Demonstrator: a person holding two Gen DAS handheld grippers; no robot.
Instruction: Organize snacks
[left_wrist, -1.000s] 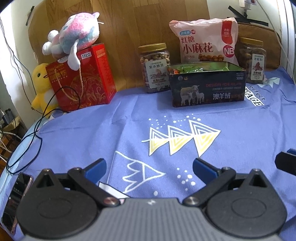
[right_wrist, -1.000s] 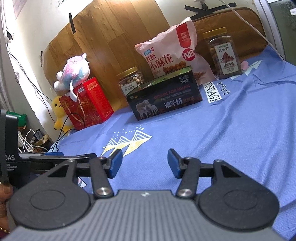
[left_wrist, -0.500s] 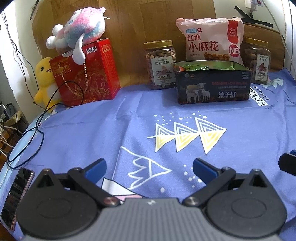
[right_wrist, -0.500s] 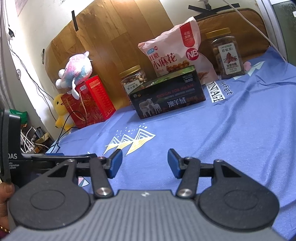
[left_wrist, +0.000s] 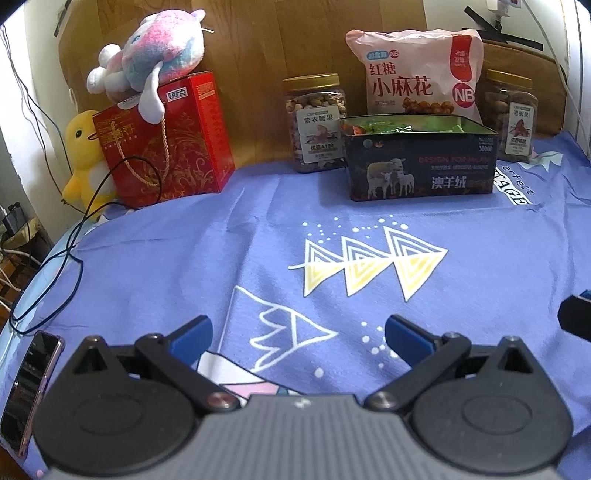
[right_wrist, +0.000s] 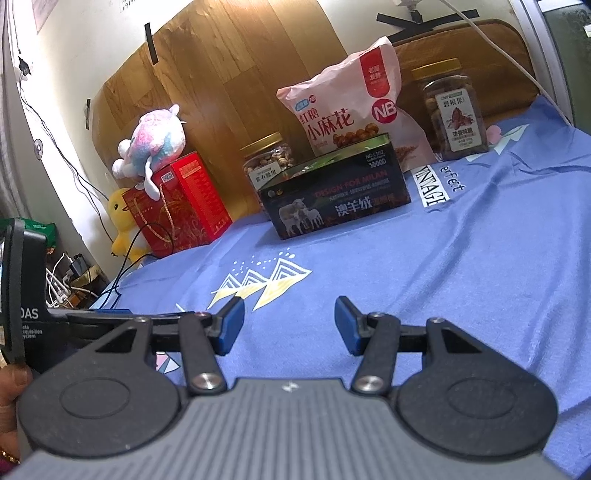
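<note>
- Both views are evenly lit by soft indoor light, moderately bright.
- The white wall (right_wrist: 92, 44) at upper left looks washed out.
- Strong fisheye bending curves the blue cloth (left_wrist: 184, 258) and darkens the corners.
- Shadows are faint; a soft one lies under the dark tin (left_wrist: 419, 166).
- Distant labels look slightly soft and grainy.

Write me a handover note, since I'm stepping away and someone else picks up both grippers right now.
Left gripper: jaws open, empty, over the blue cloth.
Right gripper: jaws open, empty, also over the cloth.
At the back: dark tin, open, with green packets inside; pink snack bag behind it; nut jar to its left; second jar to its right; red box far left.
Done: the tin already holds packets, and no loose snacks show on the cloth.
Left: probably nothing; check out of view.
</note>
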